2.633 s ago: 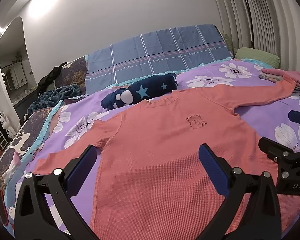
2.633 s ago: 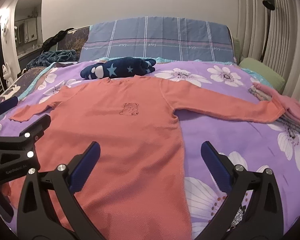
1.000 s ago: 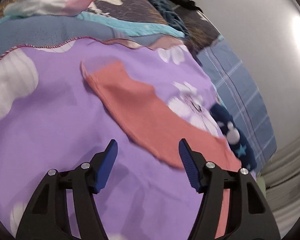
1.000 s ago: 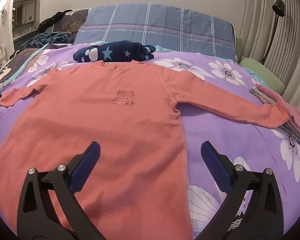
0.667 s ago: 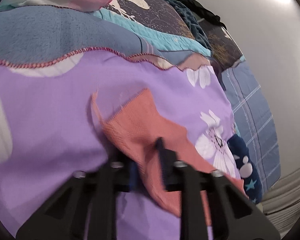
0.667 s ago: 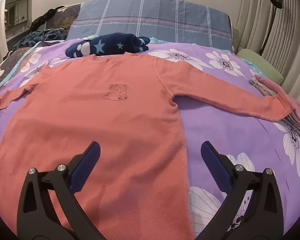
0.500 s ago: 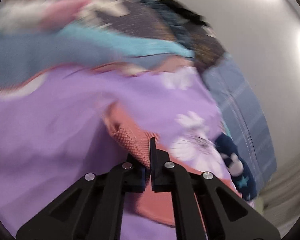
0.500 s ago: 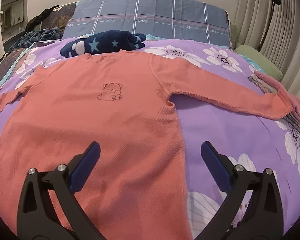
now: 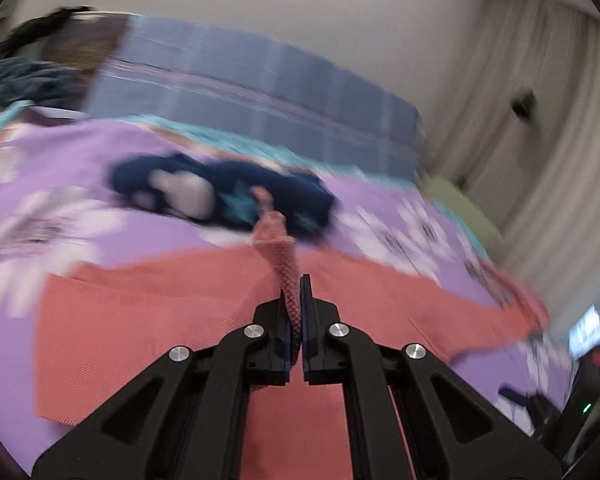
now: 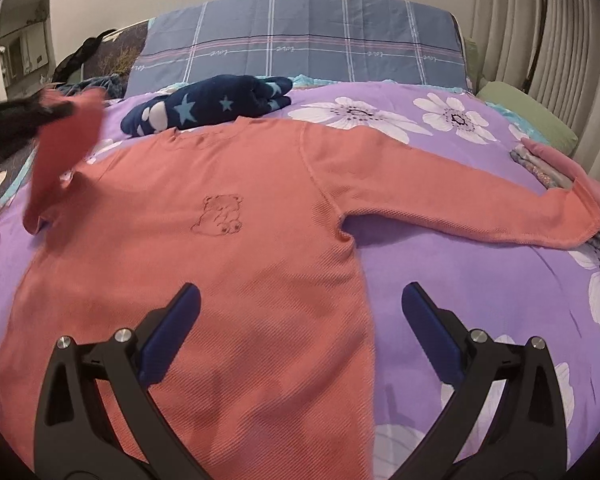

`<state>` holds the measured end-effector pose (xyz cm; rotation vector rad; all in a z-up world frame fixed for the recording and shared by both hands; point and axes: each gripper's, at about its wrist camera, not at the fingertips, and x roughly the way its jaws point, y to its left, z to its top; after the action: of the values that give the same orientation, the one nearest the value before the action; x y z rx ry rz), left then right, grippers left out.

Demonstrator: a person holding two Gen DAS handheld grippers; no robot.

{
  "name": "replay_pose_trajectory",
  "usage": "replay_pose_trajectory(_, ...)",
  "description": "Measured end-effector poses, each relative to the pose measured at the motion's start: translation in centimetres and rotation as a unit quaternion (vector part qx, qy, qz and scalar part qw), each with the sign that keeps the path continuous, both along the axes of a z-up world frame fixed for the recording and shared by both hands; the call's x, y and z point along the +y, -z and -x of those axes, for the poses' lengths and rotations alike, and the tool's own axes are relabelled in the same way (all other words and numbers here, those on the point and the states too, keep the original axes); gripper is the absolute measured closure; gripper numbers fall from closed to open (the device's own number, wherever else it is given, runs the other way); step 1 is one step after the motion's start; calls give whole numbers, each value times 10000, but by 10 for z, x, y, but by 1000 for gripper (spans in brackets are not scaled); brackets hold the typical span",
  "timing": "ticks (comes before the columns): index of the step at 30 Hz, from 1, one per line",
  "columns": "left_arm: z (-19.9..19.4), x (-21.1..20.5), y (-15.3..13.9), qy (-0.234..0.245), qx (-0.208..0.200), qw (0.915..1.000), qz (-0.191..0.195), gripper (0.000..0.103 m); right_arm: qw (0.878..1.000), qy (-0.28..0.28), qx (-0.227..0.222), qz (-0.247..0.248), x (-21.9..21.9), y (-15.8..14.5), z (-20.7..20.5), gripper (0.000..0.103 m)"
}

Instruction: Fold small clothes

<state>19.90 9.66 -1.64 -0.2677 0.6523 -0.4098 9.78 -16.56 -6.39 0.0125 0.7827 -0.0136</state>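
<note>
Coral knit long-sleeved top [image 10: 236, 248] lay flat on the purple flowered bed [image 10: 480, 280]. Left tool [image 9: 296, 312] pinched its left cuff [image 9: 278, 236]; right tool [image 10: 300, 320] hung spread. Best: lay that sleeve smoothly across the chest.

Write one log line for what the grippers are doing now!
left gripper: shut on sleeve, lifted | right gripper: open, empty, over orange shirt | shirt: flat on bed

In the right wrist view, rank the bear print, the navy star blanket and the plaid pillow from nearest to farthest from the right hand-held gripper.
From the right hand-held gripper, which hangs open over the shirt's hem:
1. Bear print: on the shirt's chest, just ahead and slightly left.
2. Navy star blanket: beyond the collar, ahead to the left.
3. Plaid pillow: at the head of the bed, against the wall.
</note>
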Motion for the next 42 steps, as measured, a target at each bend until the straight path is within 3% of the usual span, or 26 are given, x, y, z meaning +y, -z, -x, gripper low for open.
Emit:
replay_pose_trajectory(2,-4,-34,16,230,196,9991,-312,90,9999,54,6,-92,-5,-1,-1,2)
replay_pose_trajectory(4,-4,-58,32,435,388,9971,-497,56,9997,103,36,-200,-11,-2,-2,2)
replay_pose_trajectory(10,18,-60,43,426,299,9926,-1096,32,9990,66,160,-416,-21,1,-8,2)
replay_pose_trajectory(12,26,-43,40,233,257,9924,-1182,28,9961,-135,290,-821,-21,2,-15,16)
replay_pose_trajectory(13,24,-34,40,128,260,9921,-1217,25,9941,-229,361,-998,-20,2,-20,32)
replay_pose_trajectory(16,37,2,40,-383,356,9901,-1299,22,9831,-734,616,-1560,-11,4,-38,78)
replay_pose_trajectory(17,42,17,41,-564,411,9892,-1288,22,9787,-911,685,-1706,-5,5,-45,83)
replay_pose_trajectory(20,53,44,45,-855,499,9855,-1377,22,9651,-1350,916,-2047,16,11,-68,83)
replay_pose_trajectory(24,61,63,53,-1038,628,9787,-1657,22,9371,-1792,1410,-2644,46,26,-102,79)
replay_pose_trajectory(26,64,73,57,-1145,692,9755,-1747,18,9332,-1626,1606,-2774,52,36,-115,63)
replay_pose_trajectory(28,64,82,61,-1256,776,9732,-1763,18,9290,-1502,1731,-2907,56,46,-126,56)
replay_pose_trajectory(30,61,91,66,-1419,867,9699,-1776,18,9245,-1498,1742,-3042,62,51,-136,54)
replay_pose_trajectory(34,52,105,75,-1813,1055,9590,-1904,18,9302,-1505,1576,-2953,75,53,-157,51)
replay_pose_trajectory(36,48,117,79,-1968,1200,9584,-1683,18,9341,-1539,1536,-2831,84,53,-164,63)
replay_pose_trajectory(38,47,123,81,-2058,1247,9591,-1492,18,9397,-1701,1587,-2506,97,50,-168,91)
replay_pose_trajectory(40,46,126,81,-2111,1261,9592,-1397,18,9396,-1818,1523,-2469,98,45,-168,99)
replay_pose_trajectory(42,46,126,81,-2142,1254,9585,-1404,18,9393,-1873,1273,-2578,92,29,-162,99)
